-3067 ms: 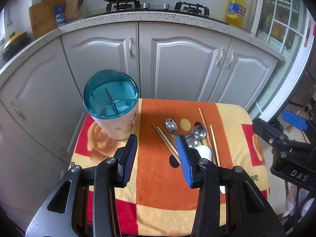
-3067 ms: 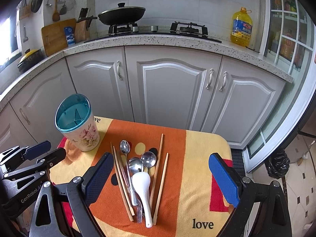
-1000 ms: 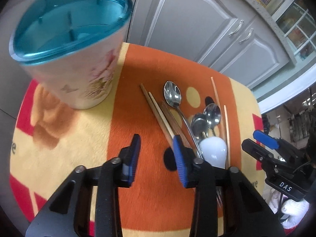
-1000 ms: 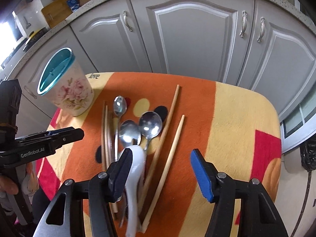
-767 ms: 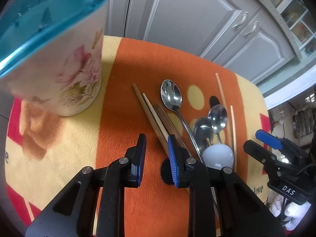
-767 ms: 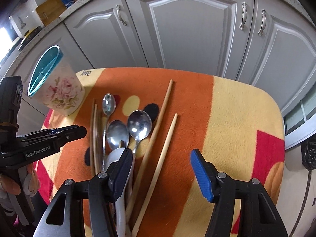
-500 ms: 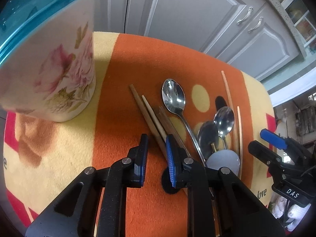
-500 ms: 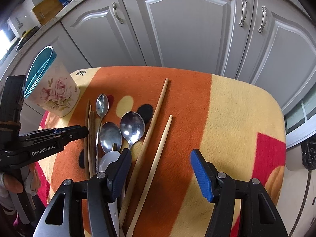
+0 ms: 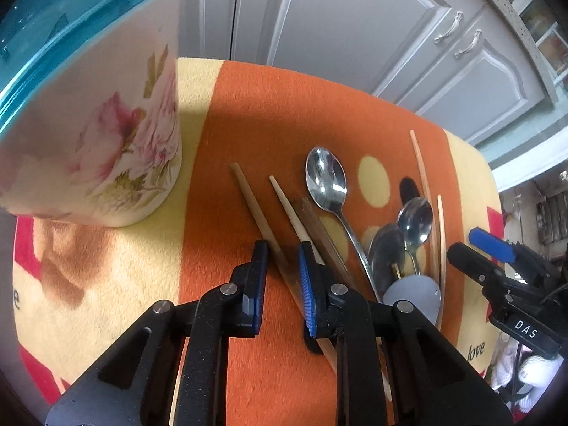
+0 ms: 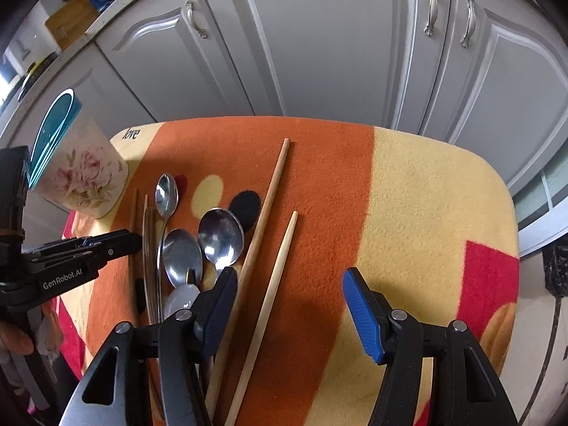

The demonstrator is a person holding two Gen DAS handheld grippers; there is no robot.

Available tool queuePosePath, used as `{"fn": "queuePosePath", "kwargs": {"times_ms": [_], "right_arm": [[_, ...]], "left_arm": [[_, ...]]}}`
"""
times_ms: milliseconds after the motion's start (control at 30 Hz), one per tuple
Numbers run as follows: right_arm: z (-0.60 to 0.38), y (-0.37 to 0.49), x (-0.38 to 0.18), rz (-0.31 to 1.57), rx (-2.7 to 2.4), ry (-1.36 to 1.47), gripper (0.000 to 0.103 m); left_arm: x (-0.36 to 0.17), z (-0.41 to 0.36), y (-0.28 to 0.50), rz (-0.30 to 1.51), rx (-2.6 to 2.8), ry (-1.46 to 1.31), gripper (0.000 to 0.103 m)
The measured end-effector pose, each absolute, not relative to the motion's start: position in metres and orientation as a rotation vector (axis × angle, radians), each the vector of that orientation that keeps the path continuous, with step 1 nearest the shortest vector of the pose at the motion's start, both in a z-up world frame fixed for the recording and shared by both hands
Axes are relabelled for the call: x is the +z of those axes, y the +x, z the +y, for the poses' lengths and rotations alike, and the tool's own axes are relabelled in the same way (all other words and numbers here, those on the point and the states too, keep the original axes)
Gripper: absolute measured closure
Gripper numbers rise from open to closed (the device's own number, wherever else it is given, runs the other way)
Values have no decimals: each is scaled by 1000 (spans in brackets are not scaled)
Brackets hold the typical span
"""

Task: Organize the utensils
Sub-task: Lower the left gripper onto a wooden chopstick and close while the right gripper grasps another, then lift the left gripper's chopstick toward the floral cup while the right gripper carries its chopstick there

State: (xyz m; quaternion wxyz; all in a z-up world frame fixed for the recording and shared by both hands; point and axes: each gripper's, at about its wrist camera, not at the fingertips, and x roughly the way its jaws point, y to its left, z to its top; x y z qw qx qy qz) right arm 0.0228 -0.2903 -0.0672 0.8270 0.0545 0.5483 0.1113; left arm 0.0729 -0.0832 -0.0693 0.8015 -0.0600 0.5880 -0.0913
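A floral utensil holder with a teal divided lid [image 9: 88, 106] stands at the table's left; it also shows in the right wrist view [image 10: 78, 174]. Chopsticks, metal spoons and a white ceramic spoon lie on the cloth. My left gripper [image 9: 282, 248] is low over the cloth, its jaws narrowed around the leftmost wooden chopstick [image 9: 255, 209] with a small gap left. My right gripper [image 10: 289, 284] is wide open above a pale chopstick pair [image 10: 273, 255]. Metal spoons [image 10: 220, 234] lie between the two grippers.
The table wears an orange, yellow and red cloth [image 10: 408, 195]. Grey cabinet doors [image 10: 337, 46] stand just behind it. The white ceramic spoon [image 9: 411, 294] lies among the spoon handles. The cloth's right part [image 10: 443, 230] carries no utensils.
My left gripper has dropped toward the cloth and narrowed from wide open to close around the leftmost chopstick. My right gripper has moved forward and lower over the pale chopsticks, still open.
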Motion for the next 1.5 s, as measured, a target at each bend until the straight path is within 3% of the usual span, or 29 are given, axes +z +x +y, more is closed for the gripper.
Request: {"fn": "queuePosePath", "kwargs": {"times_ms": [33,133,233,367,567,633,700,833,1033,1100,1167,1433,1500], "right_arm": [[-290,26,-69,1166,233,112,43],[-287,34,-75,1186,216,84,59],[-281,41,-79,1175,204,28,65],[-280,39,-79,1188,207,-83,81],[-313,36,-80,1217,200,3,81],[-319,35,-80,1228,215,67,76],[-323,30,-79,1224,217,87,59],[-322,24,-82,1222,235,121,59],[-299,32,-82,1188,219,2,79],[-299,34,-81,1183,237,-18,87],[-298,34,-78,1183,299,22,93],[-288,24,-80,1227,296,-31,95],[-283,23,-81,1235,294,-47,91]], "left_arm": [[-69,-83,73,1260,-198,-122,86],[-69,-84,70,1267,-221,-103,91],[-69,-81,65,1282,-266,-107,91],[-70,-70,56,1315,-308,-127,93],[-66,-64,51,1309,-276,-119,93],[-64,-65,53,1300,-254,-123,92],[-62,-68,57,1283,-220,-105,91],[-65,-67,69,1300,-158,-118,84],[-66,-84,76,1272,-150,-60,84],[-68,-89,77,1269,-184,-49,96],[-67,-91,77,1281,-220,-69,96],[-67,-83,65,1301,-256,-85,97],[-69,-80,64,1309,-256,-100,97]]}}
